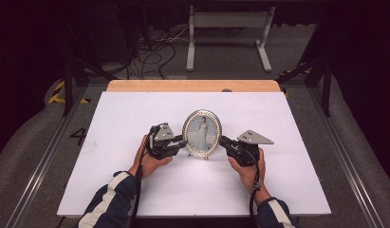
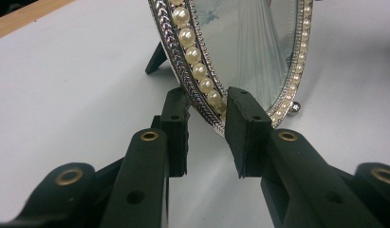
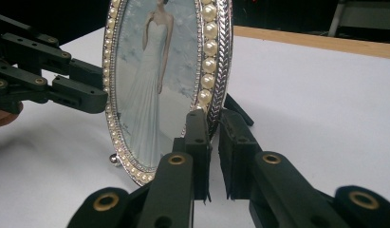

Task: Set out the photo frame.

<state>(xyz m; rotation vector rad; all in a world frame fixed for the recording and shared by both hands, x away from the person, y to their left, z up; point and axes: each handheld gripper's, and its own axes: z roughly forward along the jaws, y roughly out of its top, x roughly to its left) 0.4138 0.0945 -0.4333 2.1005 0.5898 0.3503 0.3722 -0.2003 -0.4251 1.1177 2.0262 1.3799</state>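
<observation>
Two grippers meet at one oval picture frame [image 1: 202,133], which stands upright near the middle of the white table sheet [image 1: 112,123], its silver rim set with a ring of pearls around a photo of a figure in a long white dress.

At the left of the high view, the left gripper [image 1: 182,143] comes in from the person's left hand [image 1: 150,161] and reaches the frame's left edge. Its own view shows the two black jaws [image 2: 209,116] set narrowly on either side of the pearled rim, one pad in front of the glass and one behind it; whether both pads press on the rim I cannot tell for sure, since a small gap shows beside the rear one. A black easel leg [image 2: 156,58] props the frame from behind.

At the right, the right gripper [image 1: 224,140], carried by the right hand [image 1: 249,171], reaches the opposite edge. In its own view the jaws [image 3: 211,124] stand close together and clamp the silver rim between the pads. A small ball foot [image 3: 115,159] rests on the sheet.
</observation>
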